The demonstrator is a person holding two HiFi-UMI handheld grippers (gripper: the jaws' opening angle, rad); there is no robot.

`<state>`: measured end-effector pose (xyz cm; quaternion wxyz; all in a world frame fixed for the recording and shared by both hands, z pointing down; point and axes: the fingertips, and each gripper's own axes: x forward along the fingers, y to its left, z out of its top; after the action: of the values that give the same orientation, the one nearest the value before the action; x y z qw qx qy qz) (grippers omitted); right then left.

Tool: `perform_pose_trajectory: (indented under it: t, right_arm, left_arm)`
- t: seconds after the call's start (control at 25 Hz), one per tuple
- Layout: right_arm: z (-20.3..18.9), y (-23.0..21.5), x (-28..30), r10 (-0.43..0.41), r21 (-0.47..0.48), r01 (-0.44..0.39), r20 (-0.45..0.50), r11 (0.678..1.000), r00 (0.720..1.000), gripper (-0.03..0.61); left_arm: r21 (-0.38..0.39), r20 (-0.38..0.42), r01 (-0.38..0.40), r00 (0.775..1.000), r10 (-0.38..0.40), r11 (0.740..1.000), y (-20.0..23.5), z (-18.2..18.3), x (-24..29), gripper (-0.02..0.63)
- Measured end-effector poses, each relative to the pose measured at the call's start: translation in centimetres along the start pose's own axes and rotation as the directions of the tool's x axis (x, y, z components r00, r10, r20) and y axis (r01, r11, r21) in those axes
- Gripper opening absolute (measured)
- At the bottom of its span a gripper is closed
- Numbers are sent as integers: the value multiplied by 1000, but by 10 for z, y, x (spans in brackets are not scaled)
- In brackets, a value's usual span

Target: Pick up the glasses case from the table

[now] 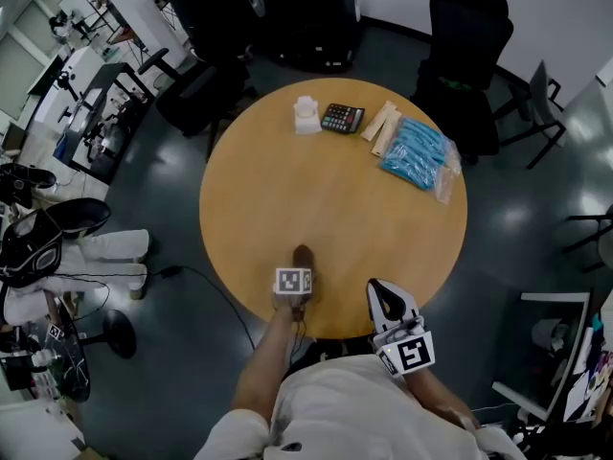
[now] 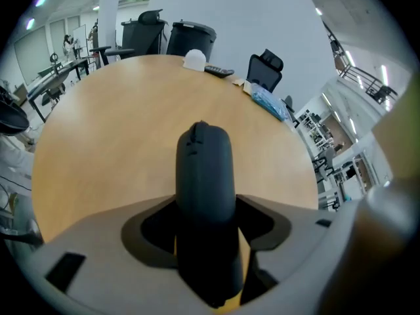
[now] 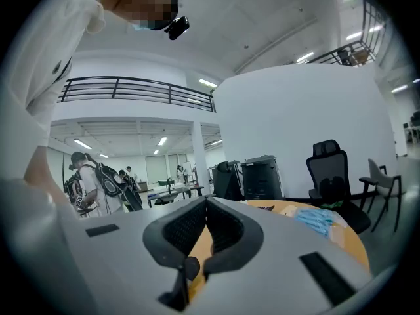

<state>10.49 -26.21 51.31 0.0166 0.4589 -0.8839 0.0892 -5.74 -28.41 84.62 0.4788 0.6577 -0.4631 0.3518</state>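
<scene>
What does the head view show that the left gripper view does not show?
Only the head view: the right gripper by the near edge of the table, the person's arms and the floor.
Only the left gripper view: the left gripper has its jaws on either side of the dark glasses case and they are closing, with a thin gap beside it.
Both: the round table, the glasses case near its edge, the calculator and the blue pack on the far side.

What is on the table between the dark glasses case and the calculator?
Nothing. Only bare tabletop lies between the glasses case and the calculator. The head view shows it best.
</scene>
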Motion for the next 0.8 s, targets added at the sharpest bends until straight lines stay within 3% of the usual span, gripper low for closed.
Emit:
perform_pose_trajectory:
  t: [0.16, 0.28, 0.4, 0.56, 0.64, 0.8]
  right_arm:
    - [-1, 11, 3, 6, -17, -6, -11, 1000, 1000, 15]
    - [1, 17, 4, 9, -27, -9, -7, 1000, 1000, 15]
    - [5, 20, 5, 2, -36, -2, -3, 999, 1000, 15]
    - [11, 29, 5, -4, -52, 5, 9, 999, 1000, 15]
    - [17, 33, 5, -6, -58, 8, 24, 998, 1000, 15]
    - [34, 40, 1, -13, -63, 16, 58, 998, 998, 15]
  left_arm:
    - [-2, 113, -17, 993, 17, 1000, 3, 16, -25, 267]
    - [54, 277, -71, 959, 53, 996, -1, 37, -60, 267]
    - [119, 486, -180, 868, 101, 977, -13, 62, -112, 267]
    - [150, 706, -246, 705, 70, 957, -46, 82, -193, 267]
    - [172, 766, -245, 642, 27, 954, -63, 85, -226, 267]
    - [256, 831, -230, 549, -92, 939, -91, 84, -285, 267]
